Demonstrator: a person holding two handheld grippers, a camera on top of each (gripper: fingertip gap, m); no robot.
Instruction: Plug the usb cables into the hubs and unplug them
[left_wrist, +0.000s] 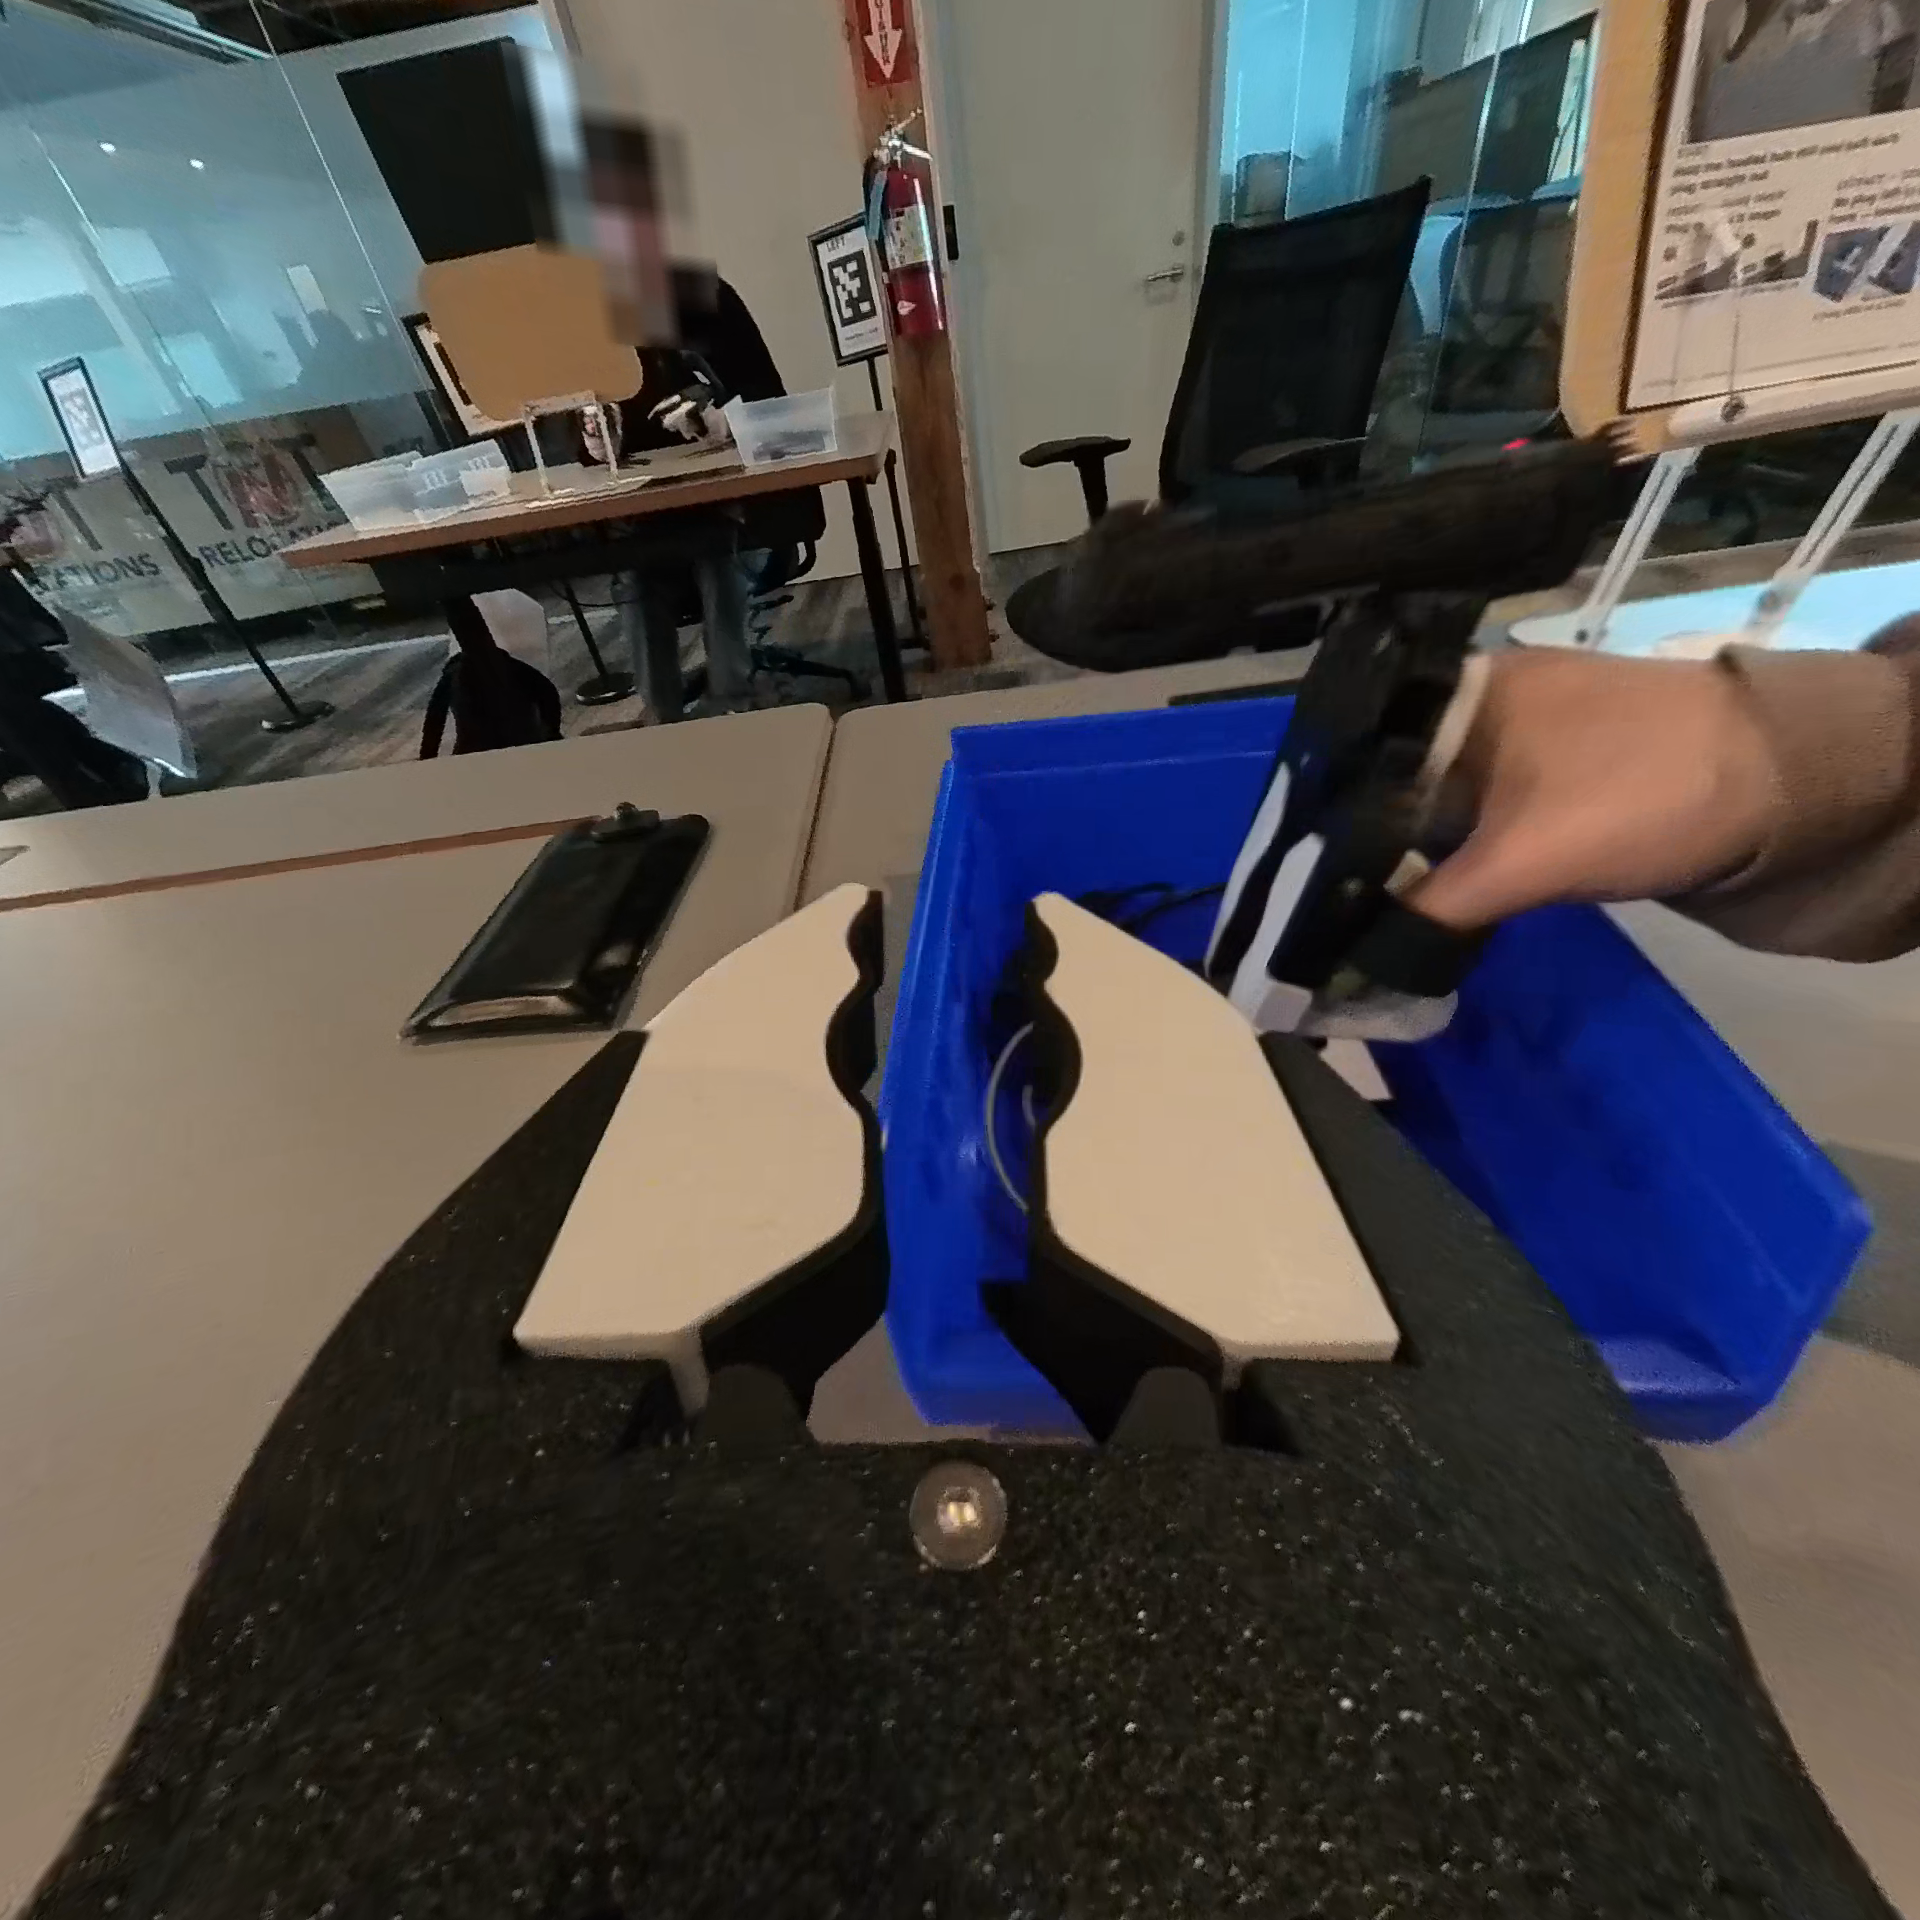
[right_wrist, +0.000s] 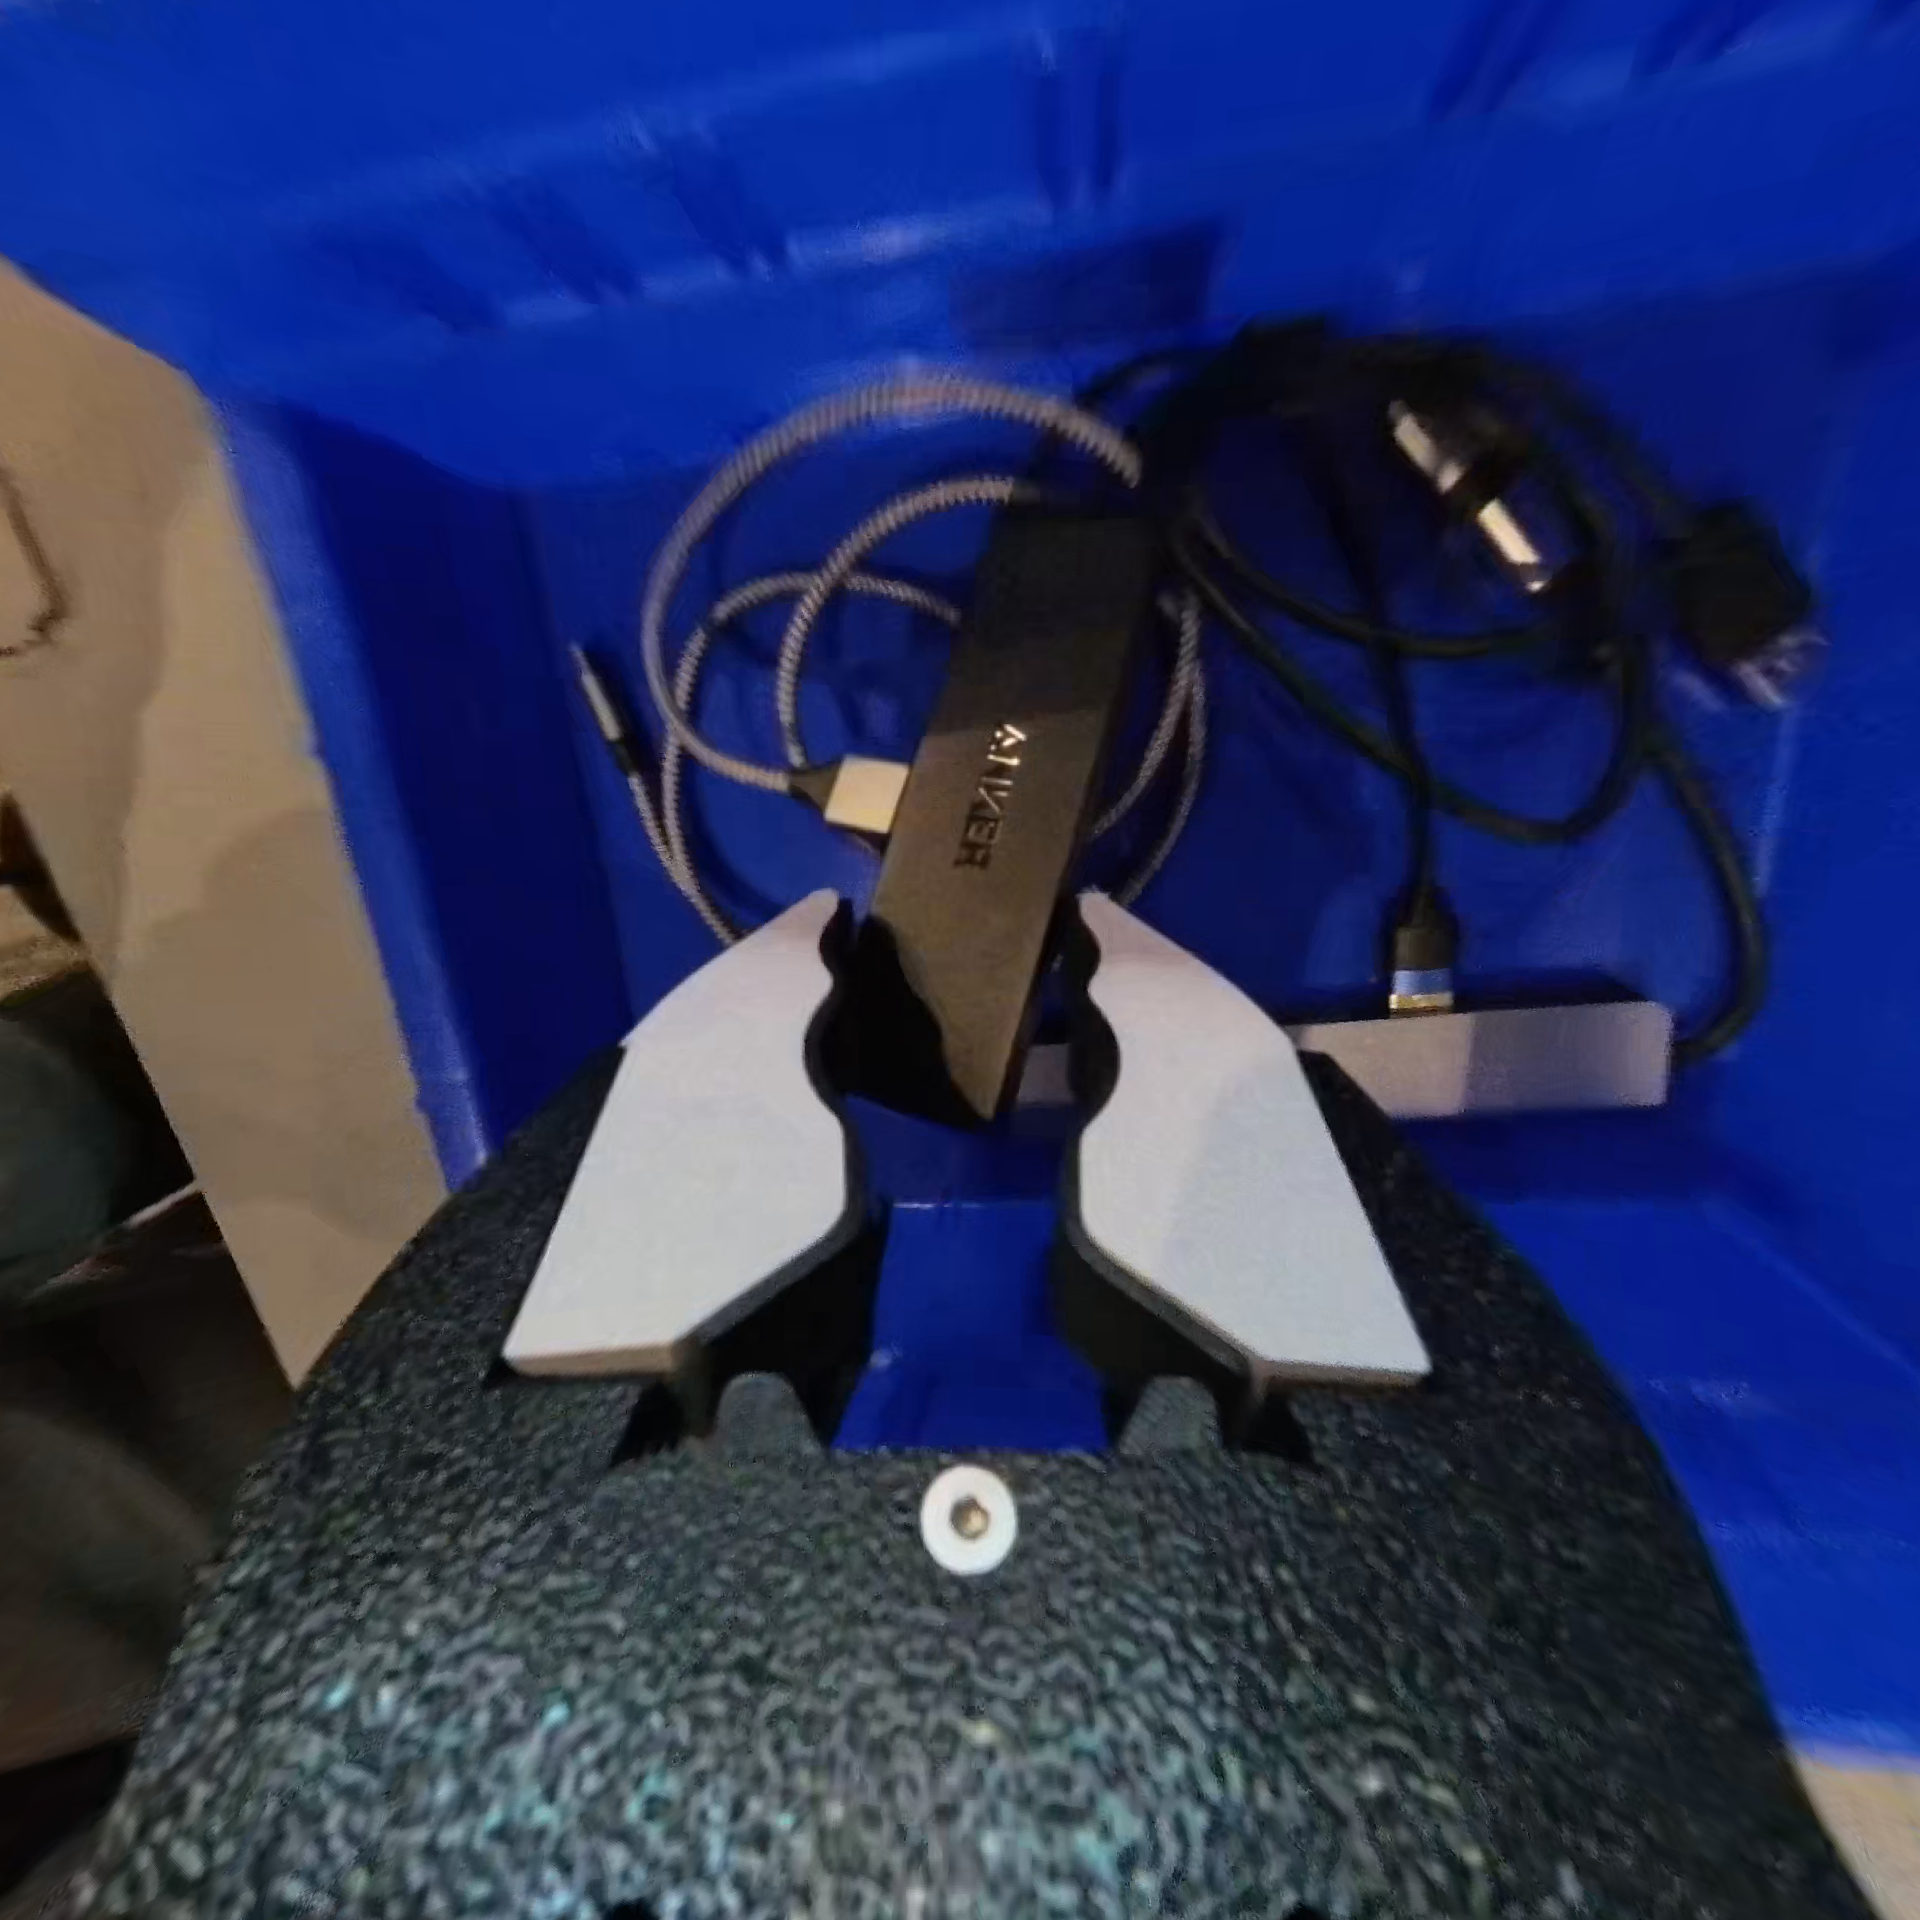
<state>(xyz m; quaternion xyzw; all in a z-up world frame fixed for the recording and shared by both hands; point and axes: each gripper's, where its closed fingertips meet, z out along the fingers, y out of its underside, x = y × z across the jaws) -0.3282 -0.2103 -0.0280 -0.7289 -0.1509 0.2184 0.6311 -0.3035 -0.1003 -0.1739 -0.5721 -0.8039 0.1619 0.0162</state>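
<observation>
My right gripper (right_wrist: 956, 914) is inside the blue bin (right_wrist: 935, 208), shut on the near end of a black USB hub (right_wrist: 997, 769) that stands tilted away from me. A grey braided cable (right_wrist: 727, 582) loops behind it, and its metal plug (right_wrist: 862, 800) sits in the hub's left side. A grey hub (right_wrist: 1507, 1049) lies on the bin floor at the right with a black cable's plug (right_wrist: 1423, 956) at its edge. My left gripper (left_wrist: 951, 914) is open and empty over the left wall of the bin (left_wrist: 1558, 1143). The right gripper (left_wrist: 1320, 997) reaches down into it.
A black cable (right_wrist: 1558, 727) with further plugs lies coiled at the back right of the bin. A flat black object (left_wrist: 561, 935) lies on the grey table (left_wrist: 260, 1143) left of the bin. A board on a stand (left_wrist: 1766, 208) is behind the bin. A person sits at a far table (left_wrist: 623, 499). Left tips to right tips: about 20 cm.
</observation>
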